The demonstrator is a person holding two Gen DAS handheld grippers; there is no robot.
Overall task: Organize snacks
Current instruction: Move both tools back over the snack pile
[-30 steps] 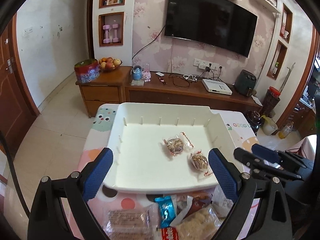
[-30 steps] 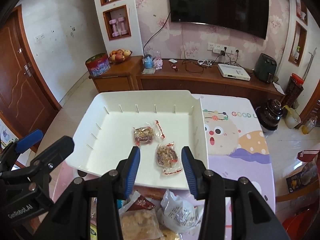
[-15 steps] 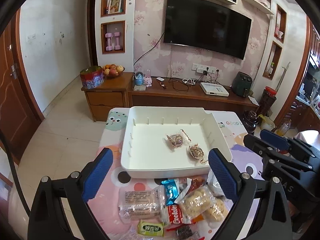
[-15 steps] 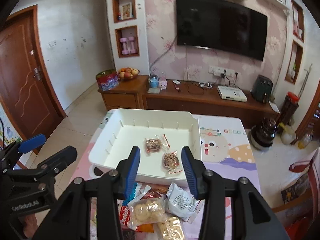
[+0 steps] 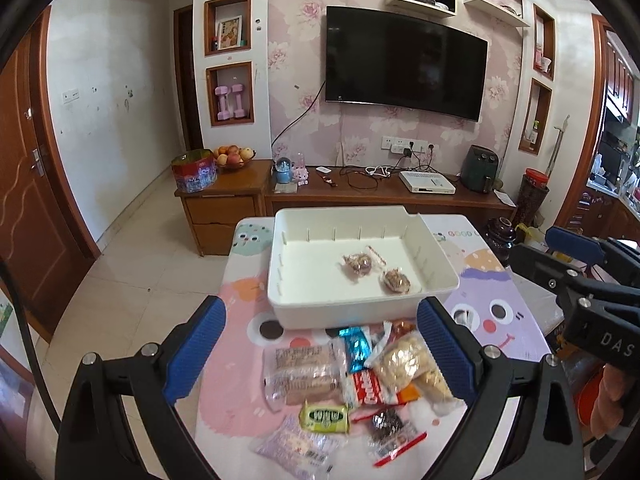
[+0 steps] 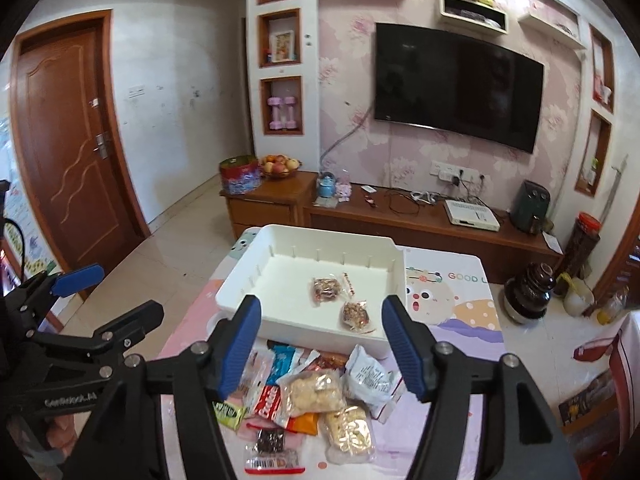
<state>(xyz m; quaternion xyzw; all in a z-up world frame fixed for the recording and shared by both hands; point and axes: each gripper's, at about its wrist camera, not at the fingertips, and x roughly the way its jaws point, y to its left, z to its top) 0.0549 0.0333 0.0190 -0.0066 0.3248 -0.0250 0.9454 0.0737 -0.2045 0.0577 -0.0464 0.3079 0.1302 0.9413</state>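
On table [image 5: 240, 360]: white bin [image 5: 440, 276], two wrapped snacks [image 5: 358, 263] inside at 4 o'clock; snack pile [image 6: 316, 396] at 6. Left gripper [image 5: 320, 344] spread, empty; right gripper [image 6: 320, 344] just opened, empty.

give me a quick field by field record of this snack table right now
bin: white bin at the far end of the table
in bin: two wrapped snacks, side by side
outside bin: pile of snack packets on the table in front of the bin
left hand-held gripper: open, empty, above the pile
right hand-held gripper: jaws just opened wider, nothing between them
task status: pile not yet sorted
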